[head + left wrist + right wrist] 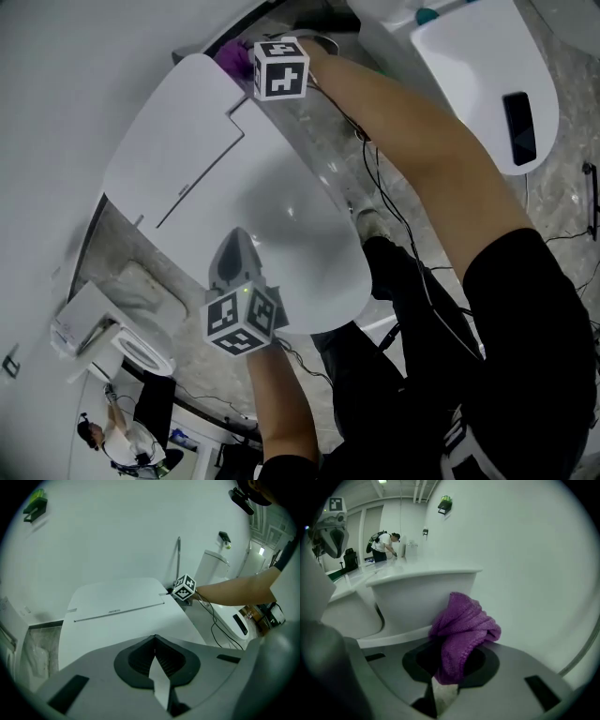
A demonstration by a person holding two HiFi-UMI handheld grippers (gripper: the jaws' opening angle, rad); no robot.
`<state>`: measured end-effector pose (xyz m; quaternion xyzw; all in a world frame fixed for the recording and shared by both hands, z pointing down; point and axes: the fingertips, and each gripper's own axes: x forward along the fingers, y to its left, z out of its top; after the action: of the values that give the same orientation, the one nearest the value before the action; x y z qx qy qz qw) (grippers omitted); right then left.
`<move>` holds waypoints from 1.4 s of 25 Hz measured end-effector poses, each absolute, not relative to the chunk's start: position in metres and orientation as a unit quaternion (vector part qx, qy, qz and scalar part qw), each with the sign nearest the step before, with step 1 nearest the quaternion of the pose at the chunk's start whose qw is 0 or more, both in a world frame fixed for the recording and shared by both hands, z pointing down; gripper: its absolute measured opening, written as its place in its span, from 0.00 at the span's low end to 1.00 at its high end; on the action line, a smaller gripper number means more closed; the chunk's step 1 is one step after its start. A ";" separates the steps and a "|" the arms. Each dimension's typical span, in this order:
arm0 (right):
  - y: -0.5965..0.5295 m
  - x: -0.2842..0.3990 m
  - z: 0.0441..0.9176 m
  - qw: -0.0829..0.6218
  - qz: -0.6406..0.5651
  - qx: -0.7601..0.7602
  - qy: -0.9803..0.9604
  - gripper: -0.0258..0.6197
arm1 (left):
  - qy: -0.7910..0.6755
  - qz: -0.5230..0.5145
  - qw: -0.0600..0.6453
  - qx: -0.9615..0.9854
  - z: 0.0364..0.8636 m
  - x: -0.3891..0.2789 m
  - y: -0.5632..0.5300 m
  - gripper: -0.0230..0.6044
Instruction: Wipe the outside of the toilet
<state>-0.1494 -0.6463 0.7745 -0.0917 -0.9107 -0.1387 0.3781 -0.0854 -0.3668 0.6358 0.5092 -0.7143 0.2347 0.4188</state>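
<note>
Right gripper point(450, 667) is clamped on the purple cloth point(464, 630), between the toilet tank point(422, 597) and the wall point(525, 564). Left gripper point(155, 656) is closed and empty above the toilet lid point(117, 632). Cables point(394, 216) and a second toilet point(478, 75) are alongside.

Grey marbled floor point(574, 66) carries the white toilet point(281, 234) and black cables point(386, 199).

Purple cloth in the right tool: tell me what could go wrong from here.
The purple cloth sits bunched in the right tool, pinched at one end; rubbing against the toilet might tug it loose. Cables trailing by the right arm beside the toilet could snag if it reaches further back.
</note>
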 end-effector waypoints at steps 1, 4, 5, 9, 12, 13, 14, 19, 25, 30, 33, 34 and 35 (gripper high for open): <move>-0.647 -0.151 0.776 0.377 -0.143 -0.092 -0.911 0.17 | -0.715 0.241 0.414 0.508 0.637 -0.087 -0.367 0.05; -0.646 -0.149 0.782 0.380 -0.149 -0.097 -0.908 0.17 | -0.716 0.267 0.404 0.503 0.640 -0.096 -0.362 0.05; -0.644 -0.148 0.785 0.384 -0.149 -0.099 -0.906 0.17 | -0.717 0.269 0.406 0.499 0.639 -0.097 -0.360 0.05; -0.636 -0.138 0.792 0.393 -0.155 -0.112 -0.899 0.17 | -0.720 0.259 0.419 0.489 0.636 -0.092 -0.354 0.05; -0.625 -0.125 0.798 0.397 -0.146 -0.131 -0.896 0.17 | -0.714 0.258 0.430 0.488 0.637 -0.082 -0.350 0.05; -0.620 -0.120 0.801 0.399 -0.142 -0.138 -0.895 0.17 | -0.712 0.259 0.433 0.489 0.638 -0.079 -0.349 0.05; -0.615 -0.116 0.804 0.401 -0.138 -0.142 -0.894 0.17 | -0.709 0.260 0.435 0.490 0.640 -0.076 -0.349 0.05; -0.590 -0.093 0.811 0.399 -0.125 -0.158 -0.895 0.17 | -0.686 0.268 0.444 0.510 0.646 -0.055 -0.351 0.05; -0.556 -0.061 0.815 0.388 -0.128 -0.164 -0.898 0.17 | -0.664 0.275 0.452 0.529 0.654 -0.036 -0.349 0.05; -0.526 -0.035 0.817 0.375 -0.150 -0.177 -0.897 0.17 | -0.656 0.273 0.452 0.539 0.656 -0.023 -0.343 0.05; -0.508 -0.018 0.820 0.379 -0.153 -0.181 -0.895 0.17 | -0.646 0.276 0.451 0.551 0.657 -0.014 -0.334 0.05; -0.502 -0.014 0.820 0.380 -0.154 -0.178 -0.895 0.17 | -0.643 0.278 0.450 0.554 0.658 -0.011 -0.330 0.05; -0.496 -0.009 0.821 0.380 -0.155 -0.174 -0.895 0.17 | -0.640 0.280 0.450 0.556 0.659 -0.009 -0.325 0.05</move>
<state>-0.0087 -0.4959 0.8210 -0.1738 -0.8950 -0.1554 0.3803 -0.0089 -0.3245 0.6589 0.5564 -0.6399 0.2800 0.4501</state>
